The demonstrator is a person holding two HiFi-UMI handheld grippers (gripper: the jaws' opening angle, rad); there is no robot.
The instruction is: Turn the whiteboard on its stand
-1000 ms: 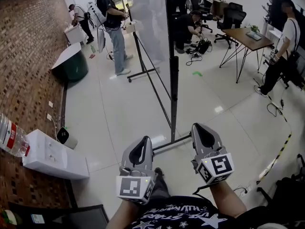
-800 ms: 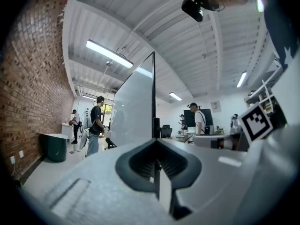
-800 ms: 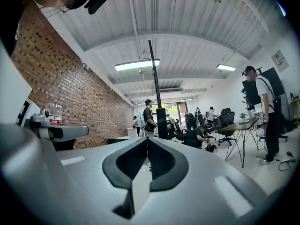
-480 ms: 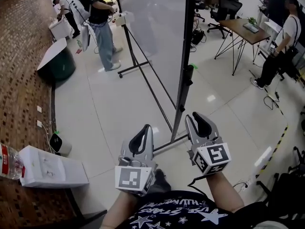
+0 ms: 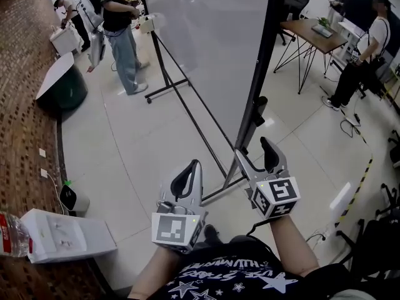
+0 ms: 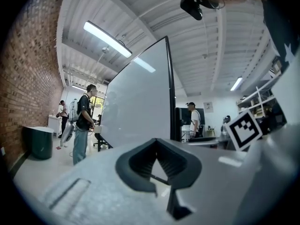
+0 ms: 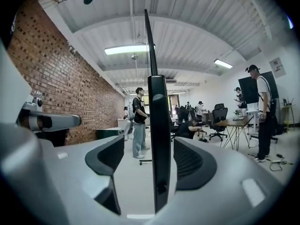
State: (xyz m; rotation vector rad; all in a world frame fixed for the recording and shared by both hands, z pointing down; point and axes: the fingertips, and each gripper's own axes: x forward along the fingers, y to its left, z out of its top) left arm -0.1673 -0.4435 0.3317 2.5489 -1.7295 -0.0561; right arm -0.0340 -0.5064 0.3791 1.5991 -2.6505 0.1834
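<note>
- Black edge post (image 5: 265, 67) of the whiteboard (image 5: 206, 42) rises upright just ahead of the two grippers. The white face shows to the left of it, seen at an angle from the head view.
- The whiteboard sits on its stand on the pale tiled floor (image 5: 125, 161). A slanted stand leg (image 5: 187, 111) runs down to a base bar (image 5: 215, 192) near the person's feet.
- Right gripper (image 5: 254, 147): held level, jaws apart, and they have just been opening.
- In the right gripper view the edge post (image 7: 159, 135) stands between the jaws of the right gripper (image 7: 152, 159). There is a wide gap on the side of the left-hand pad (image 7: 105, 158) and a narrow one on the other side. Neither pad presses on it.
- Left gripper (image 5: 191, 166): held level, just left of the base bar and apart from the board.
- In its own view the left gripper (image 6: 157, 149) has its jaws closed together, tips meeting, with nothing between them. The whiteboard (image 6: 136, 102) stands ahead.
- Brick wall (image 5: 25, 161) runs along the left. A white box (image 5: 65, 233) lies on the floor beside it, with a water bottle (image 5: 11, 233) at the frame edge.
- Green bin (image 5: 59, 87) stands farther along the wall. A person in jeans (image 5: 119, 30) stands beyond the board.
- Wooden desk (image 5: 312, 30) and another standing person (image 5: 365, 49) are at the far right.
</note>
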